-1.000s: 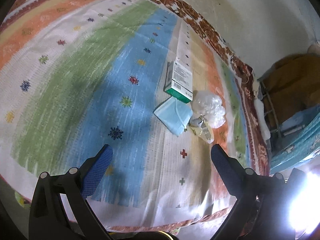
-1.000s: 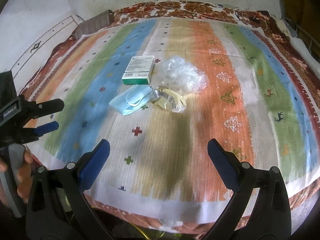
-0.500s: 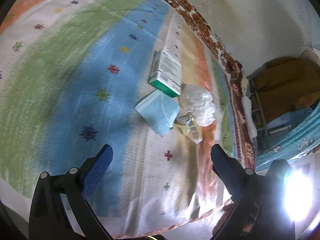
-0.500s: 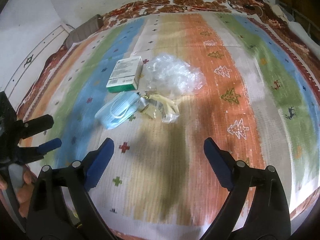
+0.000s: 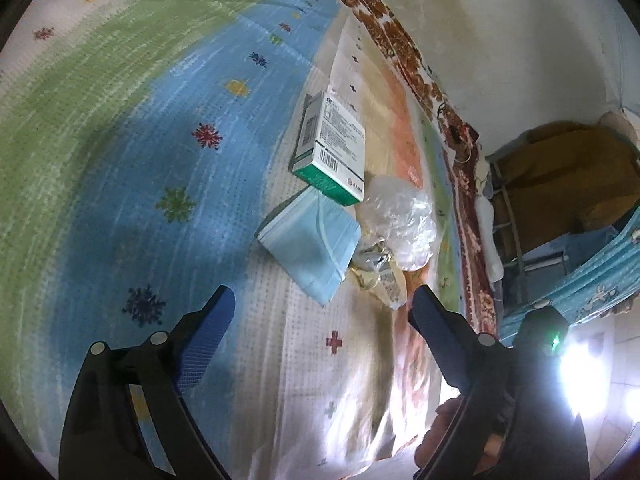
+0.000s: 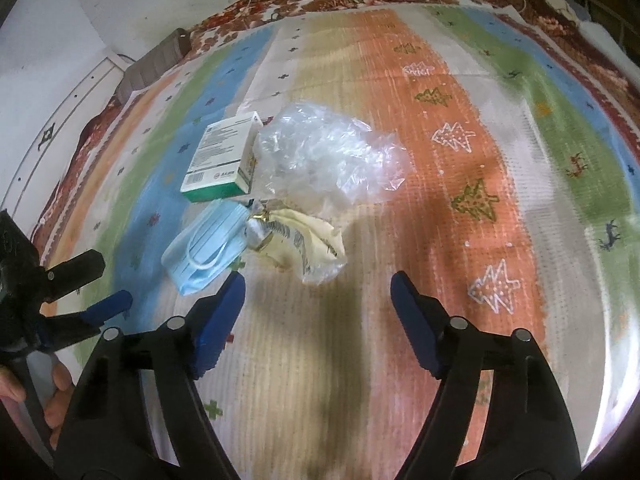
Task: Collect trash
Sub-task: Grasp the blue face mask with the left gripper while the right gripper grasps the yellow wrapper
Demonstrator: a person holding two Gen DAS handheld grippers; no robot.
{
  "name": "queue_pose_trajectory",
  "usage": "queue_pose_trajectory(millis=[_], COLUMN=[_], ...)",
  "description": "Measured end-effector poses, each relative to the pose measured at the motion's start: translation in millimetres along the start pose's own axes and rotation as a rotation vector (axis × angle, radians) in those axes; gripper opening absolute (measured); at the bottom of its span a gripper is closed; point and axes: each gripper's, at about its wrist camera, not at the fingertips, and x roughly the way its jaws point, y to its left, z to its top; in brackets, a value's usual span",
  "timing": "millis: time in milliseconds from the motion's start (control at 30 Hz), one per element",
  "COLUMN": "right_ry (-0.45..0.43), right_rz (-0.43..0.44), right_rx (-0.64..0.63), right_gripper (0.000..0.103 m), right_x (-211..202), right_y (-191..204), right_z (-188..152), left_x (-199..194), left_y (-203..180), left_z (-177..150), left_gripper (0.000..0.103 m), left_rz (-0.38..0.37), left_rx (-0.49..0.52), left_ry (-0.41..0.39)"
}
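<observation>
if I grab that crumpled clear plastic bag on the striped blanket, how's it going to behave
The crumpled clear plastic bag looks thin and wrinkled, so it will probably collapse and flop rather than keep its shape. It seems nearly empty, so likely very light. Its glossy film may slip between the pads, and it touches the green-and-white cardboard box, which may get nudged.

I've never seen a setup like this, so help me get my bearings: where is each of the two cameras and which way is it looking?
Left wrist: sits on the left gripper, looking down along its open, closing fingers at the face mask and box; a hand shows.
Right wrist: sits on the right gripper, also closing on nothing, facing the yellow wrapper and clear plastic bag; the left gripper shows at left.
Both share the trash pile on the striped blanket.
</observation>
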Motion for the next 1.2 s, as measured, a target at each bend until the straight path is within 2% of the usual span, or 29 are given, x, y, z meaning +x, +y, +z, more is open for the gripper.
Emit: queue_pose_trajectory(millis=[167,400,567,633,1000,1200], right_ry=[0.021,0.041,0.055,0.064,0.076,0.079], right_rz=[0.002,-0.003,-0.011,0.007,0.0,-0.003], right_rx=[0.014,0.017,0.006,0.003,-0.039,-0.043], right_gripper=[0.057,0.044,0.024,0.022,0.017,0.017], right_x=[14,28,34,35,34,34], right_y=[-3,-6,-8,-7,2,3], right_z=[5,7,5,4,-2,-2], left_x=[15,32,39,42,54,52], left_y=[3,7,10,12,19,15], left_z=[2,7,9,10,17,20], left_gripper=[0.078,0.072,0.066,0.063,0.004,0.001], left_rz=[-0.011,-0.018,-0.024,-0.032,0.046,0.06], left_rx=[0.002,0.009,0.023,0.012,0.013,0.04], left_ry=[0.027,0.03,0.011,-0.002,-0.032,-0.032])
